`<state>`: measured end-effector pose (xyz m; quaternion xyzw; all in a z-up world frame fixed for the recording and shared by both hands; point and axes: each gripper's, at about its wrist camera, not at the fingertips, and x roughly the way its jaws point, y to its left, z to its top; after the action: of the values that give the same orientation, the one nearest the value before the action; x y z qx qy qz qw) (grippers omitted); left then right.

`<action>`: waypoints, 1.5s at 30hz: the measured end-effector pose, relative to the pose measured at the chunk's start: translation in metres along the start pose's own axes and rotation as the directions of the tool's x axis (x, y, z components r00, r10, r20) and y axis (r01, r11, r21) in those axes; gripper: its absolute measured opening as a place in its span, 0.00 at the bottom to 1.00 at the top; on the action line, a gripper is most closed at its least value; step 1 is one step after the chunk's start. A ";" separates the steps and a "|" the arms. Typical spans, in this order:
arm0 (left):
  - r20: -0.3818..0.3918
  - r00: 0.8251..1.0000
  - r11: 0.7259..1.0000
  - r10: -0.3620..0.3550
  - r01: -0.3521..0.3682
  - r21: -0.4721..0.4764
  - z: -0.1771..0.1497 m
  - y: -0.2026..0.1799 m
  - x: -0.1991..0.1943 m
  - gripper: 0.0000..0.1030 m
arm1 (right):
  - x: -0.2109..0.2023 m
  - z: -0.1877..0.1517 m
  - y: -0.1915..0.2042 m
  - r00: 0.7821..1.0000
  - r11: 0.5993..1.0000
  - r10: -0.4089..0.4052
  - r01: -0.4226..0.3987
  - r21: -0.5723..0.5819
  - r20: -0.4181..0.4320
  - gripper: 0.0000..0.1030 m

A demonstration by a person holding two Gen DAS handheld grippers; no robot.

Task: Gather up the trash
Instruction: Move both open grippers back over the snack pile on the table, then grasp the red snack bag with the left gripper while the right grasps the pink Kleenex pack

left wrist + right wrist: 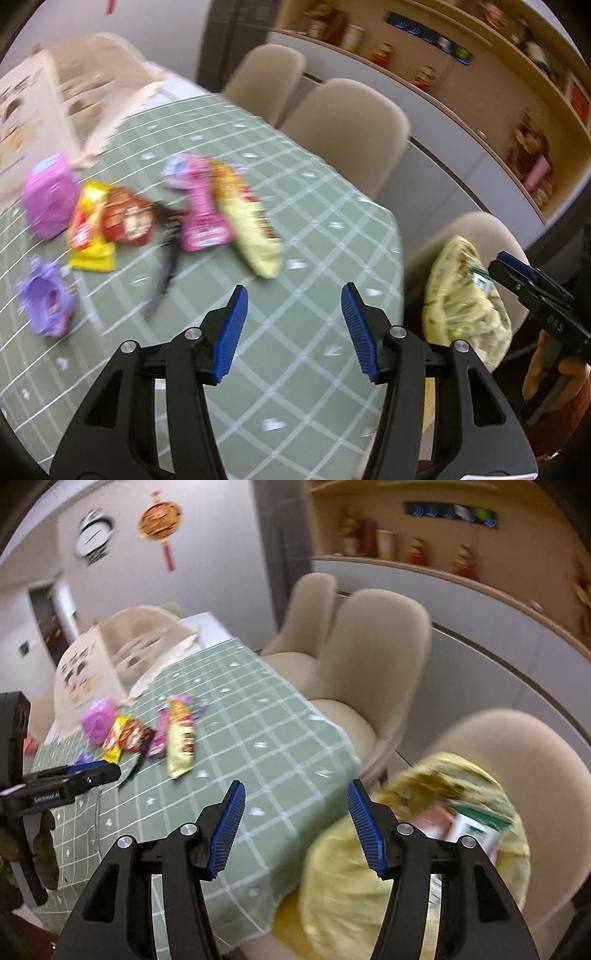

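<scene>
Left wrist view: both grippers gape empty; crinkled snack wrappers await mid-table; next, the yellow trash bag off its right edge.

the left gripper is hovering with its blue-padded jaws spread wide and nothing between them. the right gripper is hanging level beside it, jaws gaping just as wide and empty too. a bare hand is gripping the right gripper's handle from below.
</scene>
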<state>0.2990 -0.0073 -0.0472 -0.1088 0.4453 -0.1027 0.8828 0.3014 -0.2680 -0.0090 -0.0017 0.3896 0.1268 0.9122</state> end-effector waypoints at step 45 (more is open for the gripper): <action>-0.147 0.985 0.977 0.094 -0.120 -0.176 0.075 0.174 0.101 0.49 | 0.223 0.096 0.112 0.954 0.953 0.241 -0.267 -0.145 -0.179 0.53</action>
<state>0.4333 0.1380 -0.1299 -0.1583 0.5179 -0.0205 0.8404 0.4915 -0.0991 -0.0900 -0.0385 0.4461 0.2752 0.8507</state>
